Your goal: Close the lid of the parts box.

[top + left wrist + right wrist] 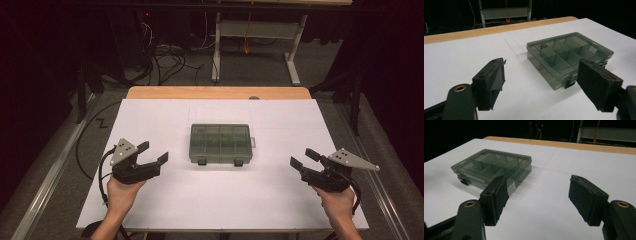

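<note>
One box (220,143) lies flat near the centre of the white counter (165,200), lid shut, its two dark latches on the edge facing 6 o'clock. It is a smoky, see-through plastic organiser with dividers inside; the compartments look empty, though the tinted lid makes that hard to be sure of. My guess is that it is light and stiff, with smooth sides that could slide on the counter or slip under a pinch, and the thin lid and small latches are likely the weakest parts (I would not squeeze hard there). The safest hold seems to be across the short sides, at 3 and 9 o'clock, one gripper steadying while the other works a latch. There are two grippers. The left gripper (153,153) hovers at about 8 o'clock from the box, well apart from it, its fingers (491,82) spread wide and holding nothing. The right gripper (303,159) sits at about 4 o'clock, also well apart, its fingers (496,198) likewise wide and empty. Both point inward toward the box
</note>
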